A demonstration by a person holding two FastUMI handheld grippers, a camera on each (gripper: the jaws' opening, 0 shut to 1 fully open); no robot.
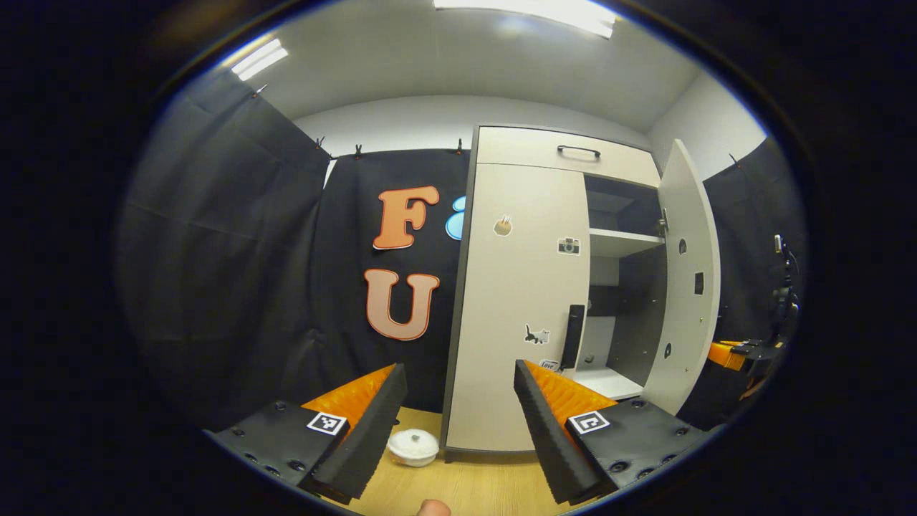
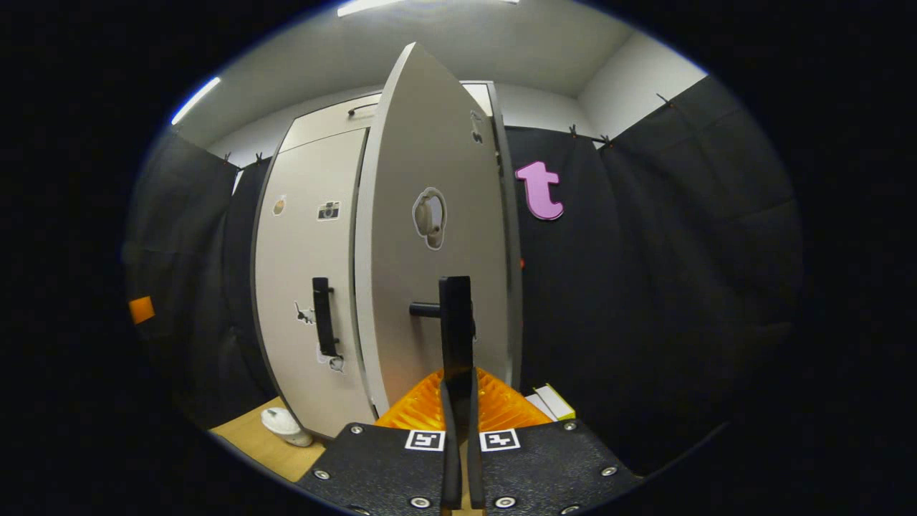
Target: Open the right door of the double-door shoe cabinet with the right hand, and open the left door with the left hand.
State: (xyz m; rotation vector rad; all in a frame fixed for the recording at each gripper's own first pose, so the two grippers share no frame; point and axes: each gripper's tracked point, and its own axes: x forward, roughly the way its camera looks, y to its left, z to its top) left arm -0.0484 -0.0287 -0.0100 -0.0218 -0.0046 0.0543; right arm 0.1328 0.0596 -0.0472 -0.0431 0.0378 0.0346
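Booth walled in black cloth, matte and creased, clipped up along the top; white ceiling with strip lights [image 1: 259, 59]. Floor [image 1: 473, 487] is light wood-grain, smooth.

Left gripper view, left to right: left gripper [image 1: 458, 423] low in the view, jaws wide apart, holding nothing, ridged pads facing each other. Between the jaws and further off, a small round white lidded pot [image 1: 413, 446] sits on the floor just beside the cabinet's left bottom corner. Shoe cabinet [image 1: 530, 147] is tall, flat off-white panels with a dark edge, a drawer with a dark bar handle on top. Left door [image 1: 519, 301] is shut, with small stickers on it and a vertical black bar handle [image 1: 572, 335] at its right edge. Right door [image 1: 689, 287] is swung wide open, inner face towards the camera. Inside: a white shelf [image 1: 623, 242], dark back panel, white base board. Far right, near the open door's edge, part of the other gripper can be seen.

Right gripper view: left door [image 2: 304, 272] is shut, handle [image 2: 324, 315] upright. Right door [image 2: 430, 251] stands open, edge-on and tilted by the lens, with a rounded sticker mid-panel. Right gripper [image 2: 458, 401] has its jaws closed together on the right door's black vertical handle [image 2: 456, 322], which is pinched between them. White pot [image 2: 283, 424] is on the floor lower left. A yellow-edged flat box [image 2: 553, 401] lies low beside the cabinet's right side.
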